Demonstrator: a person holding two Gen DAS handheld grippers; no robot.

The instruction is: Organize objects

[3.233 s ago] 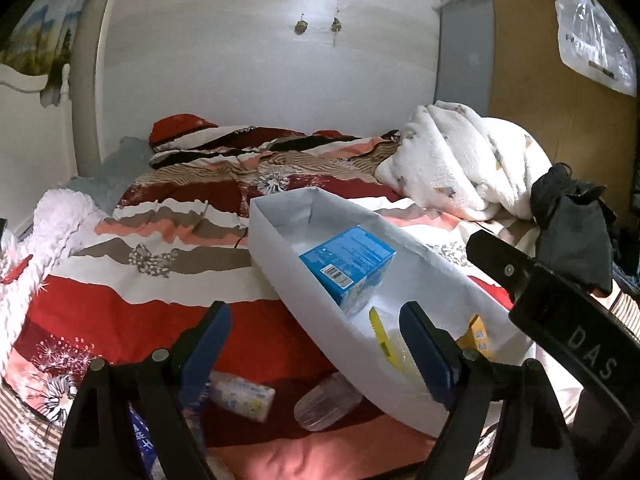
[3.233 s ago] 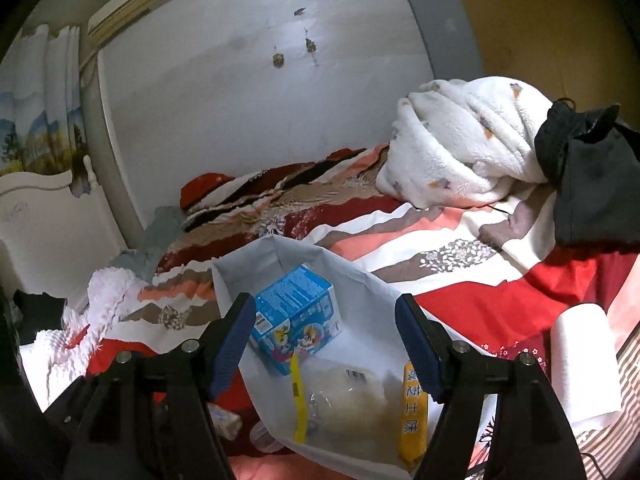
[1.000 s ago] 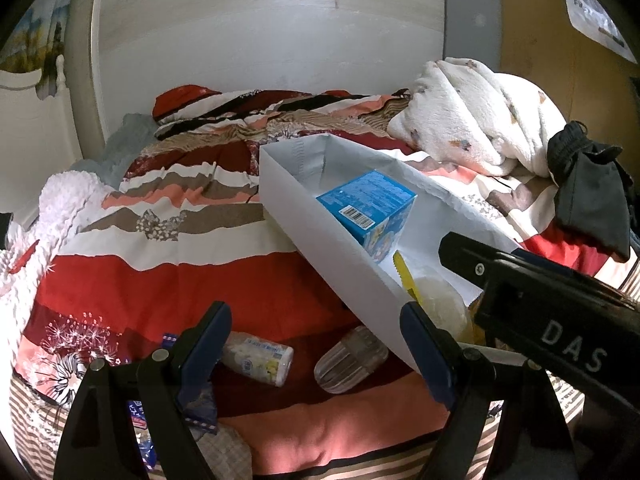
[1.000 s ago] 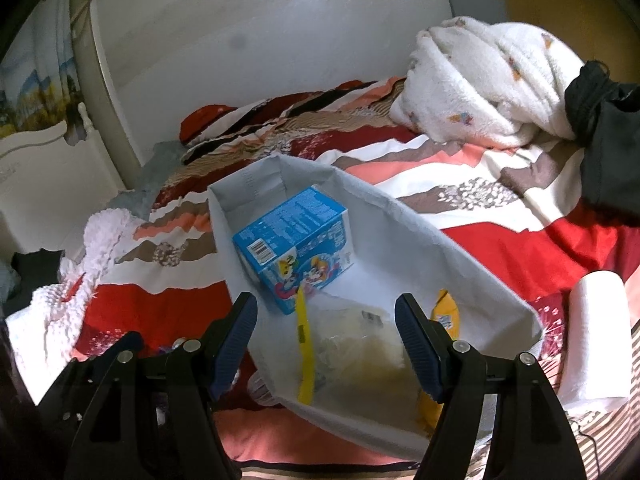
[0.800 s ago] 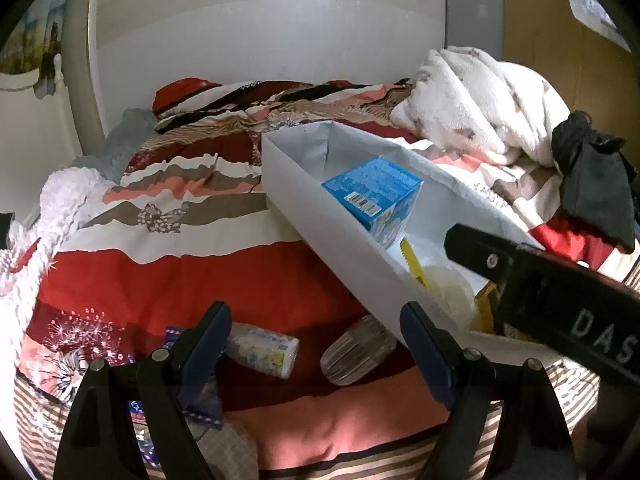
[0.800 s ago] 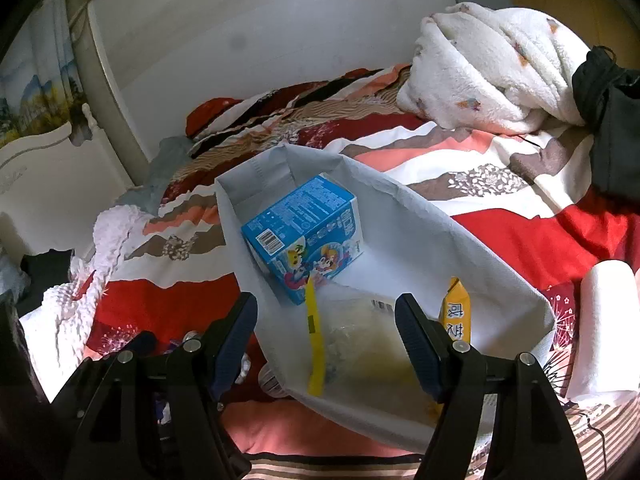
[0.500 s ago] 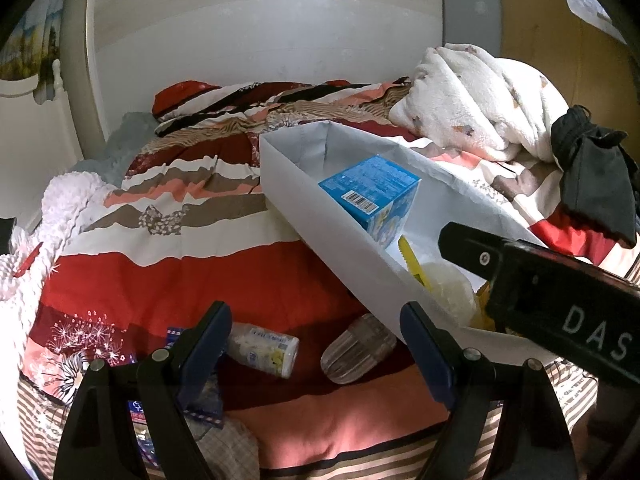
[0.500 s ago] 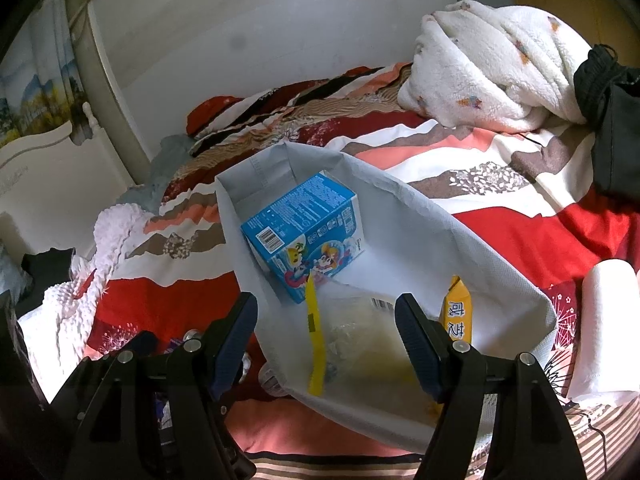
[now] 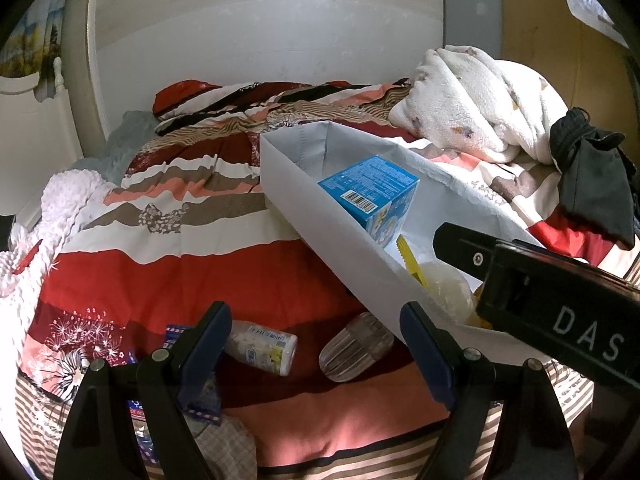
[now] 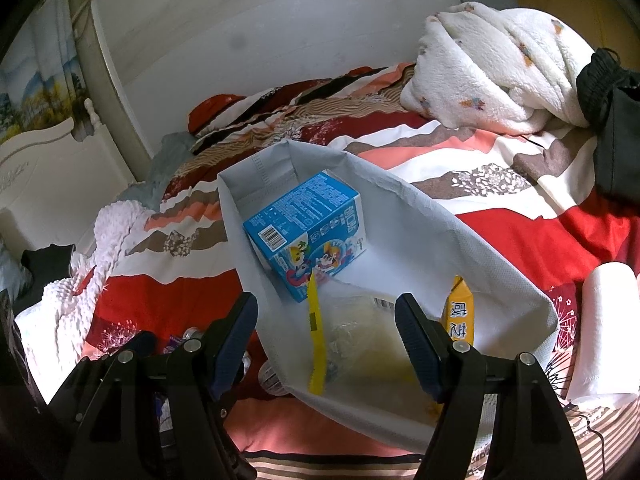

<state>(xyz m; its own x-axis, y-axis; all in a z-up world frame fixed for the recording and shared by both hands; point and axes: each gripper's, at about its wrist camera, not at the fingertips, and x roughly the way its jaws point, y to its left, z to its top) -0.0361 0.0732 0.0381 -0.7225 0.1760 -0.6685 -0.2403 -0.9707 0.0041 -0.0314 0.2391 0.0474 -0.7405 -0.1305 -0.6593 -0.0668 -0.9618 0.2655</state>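
Observation:
A white fabric bin (image 9: 328,216) (image 10: 500,280) lies on the striped bed. It holds a blue carton (image 9: 372,196) (image 10: 304,224), a clear bag with a yellow edge (image 10: 360,344) and a yellow packet (image 10: 460,316). A small white bottle (image 9: 260,346) and a clear ribbed container (image 9: 354,346) lie on the bedspread just left of the bin. My left gripper (image 9: 316,344) is open above these two, holding nothing. My right gripper (image 10: 326,332) hangs open over the bin's near end, touching nothing. Its black body (image 9: 552,308) crosses the left wrist view.
A white fluffy blanket (image 9: 480,104) and a black garment (image 9: 592,176) lie at the back right. A paper towel roll (image 10: 604,332) rests right of the bin. A knobbly white cloth (image 9: 52,208) covers the bed's left side. Blue wrappers (image 9: 176,332) sit by my left finger.
Since about three seconds ago both views have tipped down toward the bed's near edge, bringing the bottle and ribbed container further into view. Over the last second nothing has visibly moved.

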